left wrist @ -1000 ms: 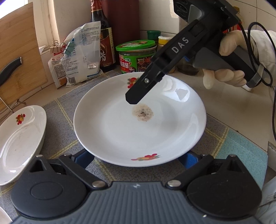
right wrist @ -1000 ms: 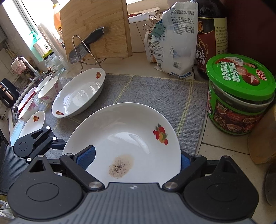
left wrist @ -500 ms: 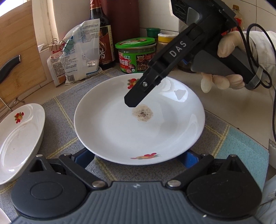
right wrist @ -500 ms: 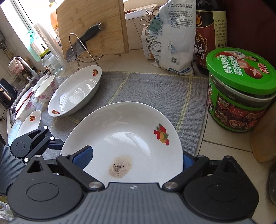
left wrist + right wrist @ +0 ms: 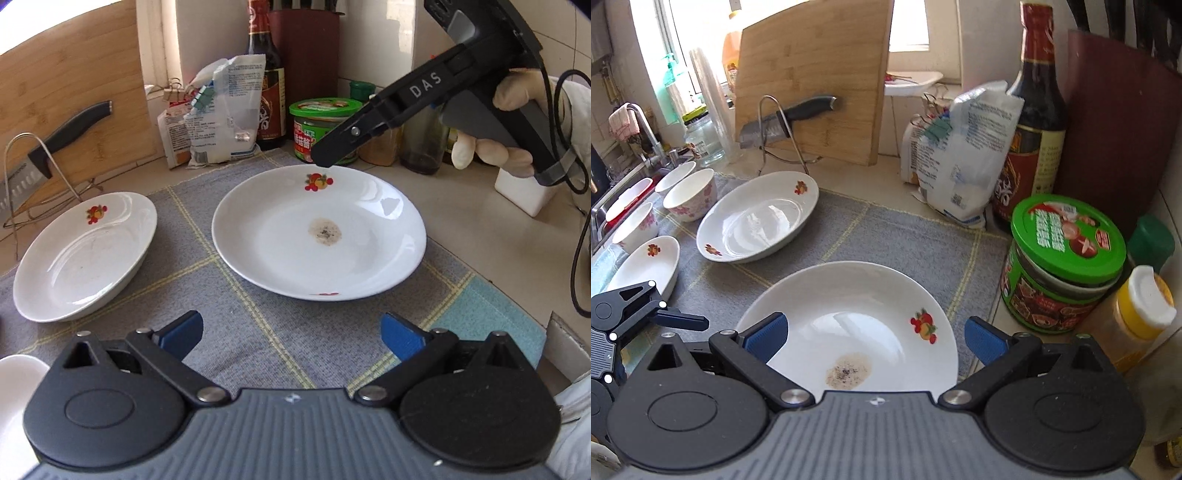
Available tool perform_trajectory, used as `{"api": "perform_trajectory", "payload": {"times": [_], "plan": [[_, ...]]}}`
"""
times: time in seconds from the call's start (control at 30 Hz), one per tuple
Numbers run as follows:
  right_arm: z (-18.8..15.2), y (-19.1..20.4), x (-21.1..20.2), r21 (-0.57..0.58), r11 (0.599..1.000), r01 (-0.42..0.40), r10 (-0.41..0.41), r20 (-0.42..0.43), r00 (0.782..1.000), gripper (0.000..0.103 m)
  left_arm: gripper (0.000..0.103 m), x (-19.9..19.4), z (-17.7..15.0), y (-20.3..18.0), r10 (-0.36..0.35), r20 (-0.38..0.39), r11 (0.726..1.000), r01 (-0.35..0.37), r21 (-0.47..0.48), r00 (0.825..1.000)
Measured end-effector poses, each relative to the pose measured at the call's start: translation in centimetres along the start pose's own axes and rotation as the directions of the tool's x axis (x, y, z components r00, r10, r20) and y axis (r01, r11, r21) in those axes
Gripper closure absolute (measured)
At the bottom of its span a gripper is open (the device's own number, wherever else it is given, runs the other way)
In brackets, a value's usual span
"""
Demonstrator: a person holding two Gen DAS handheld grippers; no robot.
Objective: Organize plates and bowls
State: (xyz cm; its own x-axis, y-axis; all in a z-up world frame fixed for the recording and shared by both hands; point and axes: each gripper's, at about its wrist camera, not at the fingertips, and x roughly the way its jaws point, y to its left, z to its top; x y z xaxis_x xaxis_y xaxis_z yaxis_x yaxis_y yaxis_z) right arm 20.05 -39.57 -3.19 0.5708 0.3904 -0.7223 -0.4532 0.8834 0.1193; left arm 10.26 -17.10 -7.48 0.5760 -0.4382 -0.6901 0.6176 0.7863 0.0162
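Observation:
A white plate (image 5: 317, 232) with a brown stain in its middle lies flat on the grey mat (image 5: 258, 314). My left gripper (image 5: 291, 336) is open, with its blue pads short of the plate's near rim and nothing between them. My right gripper (image 5: 874, 338) is open wide above the same plate (image 5: 857, 314), its pads clear of the rim. In the left wrist view the right gripper (image 5: 325, 158) hangs over the plate's far edge, held by a gloved hand (image 5: 517, 96). A second flowered plate (image 5: 85, 254) sits to the left on the mat.
The second plate (image 5: 757, 218), a smaller plate (image 5: 646, 266) and pink-flowered bowls (image 5: 690, 194) stand toward the sink. A green-lidded jar (image 5: 1067, 236), a soy bottle (image 5: 1034, 129), a clipped bag (image 5: 964, 147), and a cutting board (image 5: 812, 74) with a knife (image 5: 790, 118) line the back.
Both grippers have pulled back and risen from the stained plate. Its rim no longer lies between the left pads, and the right jaws stand wider.

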Motion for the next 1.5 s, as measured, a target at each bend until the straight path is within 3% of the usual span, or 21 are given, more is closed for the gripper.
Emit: {"api": "perform_trajectory", "payload": {"times": [0.37,0.63,0.73,1.17,1.5], "plan": [[1.1,11.0,1.1,-0.124,0.991,-0.058,0.061,0.023,0.998,0.000,0.001,-7.7,-2.7,2.8,0.124,0.057,0.989,-0.119,-0.082,0.991],[-0.6,17.8,4.1,-0.091,0.992,-0.083,0.079,-0.049,0.996,0.000,0.001,-12.2,-6.9,7.2,0.211,0.037,0.970,-0.204,-0.132,0.977],[-1.5,19.7,5.3,-0.103,0.993,-0.053,0.046,-0.071,0.996,0.000,0.001,-13.1,-8.5,8.6,0.245,0.023,0.962,-0.240,-0.132,0.969],[-4.1,24.3,7.8,-0.023,0.998,-0.057,0.053,-0.140,0.989,0.000,0.001,-14.6,-13.9,12.6,0.249,-0.048,0.956,-0.254,-0.148,0.967],[-4.1,26.4,8.5,-0.034,0.996,-0.082,0.075,-0.167,0.983,0.000,0.001,-13.8,-15.8,13.4,0.229,-0.088,0.960,-0.240,-0.143,0.969]]}}
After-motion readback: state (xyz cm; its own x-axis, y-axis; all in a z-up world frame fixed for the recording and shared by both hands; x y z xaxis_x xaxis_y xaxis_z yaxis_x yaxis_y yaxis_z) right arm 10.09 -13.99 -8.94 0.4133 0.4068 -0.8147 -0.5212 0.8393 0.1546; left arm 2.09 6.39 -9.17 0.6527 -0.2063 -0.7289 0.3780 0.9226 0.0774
